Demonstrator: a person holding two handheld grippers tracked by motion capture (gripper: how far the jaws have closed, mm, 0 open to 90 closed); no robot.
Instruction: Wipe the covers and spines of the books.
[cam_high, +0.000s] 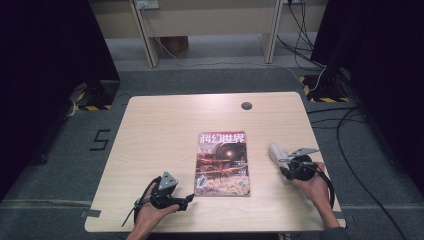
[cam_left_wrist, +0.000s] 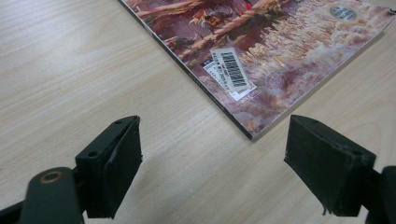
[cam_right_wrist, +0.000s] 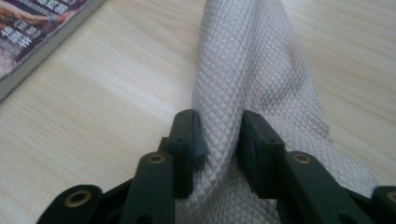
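Light wooden surface (cam_high: 165, 120), round grommet hole (cam_high: 246, 105) at far edge; magazine (cam_high: 222, 162) flat at centre, pale quilted cloth (cam_high: 276, 152) right.

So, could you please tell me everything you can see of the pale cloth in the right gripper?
The cloth is a pale grey-white fabric with a fine quilted diamond texture. It is bunched into a long fold, pinched between the black jaws of the right gripper, which press into it from both sides. Its free end spreads beyond them over the light wooden table. In the high view it sits right of the magazine, apart from it.
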